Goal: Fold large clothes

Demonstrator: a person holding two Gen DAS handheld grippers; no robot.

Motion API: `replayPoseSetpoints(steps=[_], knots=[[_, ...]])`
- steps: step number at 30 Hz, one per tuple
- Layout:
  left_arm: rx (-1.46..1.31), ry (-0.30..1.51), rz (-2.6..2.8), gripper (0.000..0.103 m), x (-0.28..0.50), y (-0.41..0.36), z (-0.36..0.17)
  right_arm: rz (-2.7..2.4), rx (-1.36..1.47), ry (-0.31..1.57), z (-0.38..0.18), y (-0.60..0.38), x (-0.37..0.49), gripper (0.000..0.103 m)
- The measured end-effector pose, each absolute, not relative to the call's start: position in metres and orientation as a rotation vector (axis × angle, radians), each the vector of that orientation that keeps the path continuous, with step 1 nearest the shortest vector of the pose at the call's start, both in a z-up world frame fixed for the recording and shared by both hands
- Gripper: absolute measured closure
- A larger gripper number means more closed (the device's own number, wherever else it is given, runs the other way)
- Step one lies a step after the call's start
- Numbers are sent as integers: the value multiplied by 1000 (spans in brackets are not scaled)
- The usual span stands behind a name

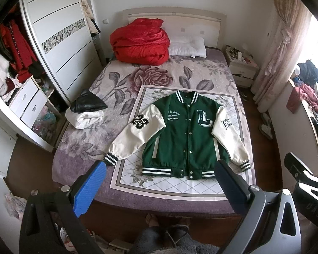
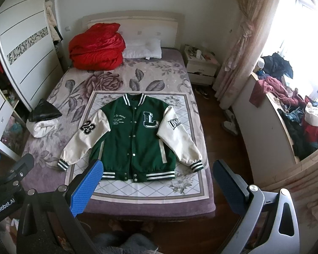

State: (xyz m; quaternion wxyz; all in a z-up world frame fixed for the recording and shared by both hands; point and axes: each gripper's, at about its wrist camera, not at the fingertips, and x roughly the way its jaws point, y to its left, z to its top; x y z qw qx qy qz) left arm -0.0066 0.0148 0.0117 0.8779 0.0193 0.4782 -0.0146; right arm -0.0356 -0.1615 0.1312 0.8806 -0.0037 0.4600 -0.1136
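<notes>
A green varsity jacket [image 1: 184,133] [image 2: 135,139] with cream sleeves lies flat, face up and buttoned, on a pale floral mat [image 1: 135,182] [image 2: 137,188] on the bed. Its sleeves spread out to both sides, hem toward me. My left gripper [image 1: 161,169] hangs open above the bed's near edge, nothing between its blue pads. My right gripper [image 2: 158,168] is open too, held high over the foot of the bed, empty. Neither touches the jacket. Part of the right gripper shows at the left wrist view's right edge.
A red quilt [image 1: 140,42] and white pillow [image 1: 188,46] sit at the headboard. A black-and-white folded garment [image 1: 85,112] lies at the bed's left side. A wardrobe [image 1: 59,42] stands left, a nightstand [image 2: 201,63] and clothes-covered counter [image 2: 290,114] right. A person's feet [image 1: 159,220] stand below.
</notes>
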Motion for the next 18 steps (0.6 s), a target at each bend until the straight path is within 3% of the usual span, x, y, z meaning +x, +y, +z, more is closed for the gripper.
replayPoseSetpoints(steps=[18], knots=[[34, 996, -29, 0, -11, 16, 12, -236, -10, 952, 131, -161, -37, 0]])
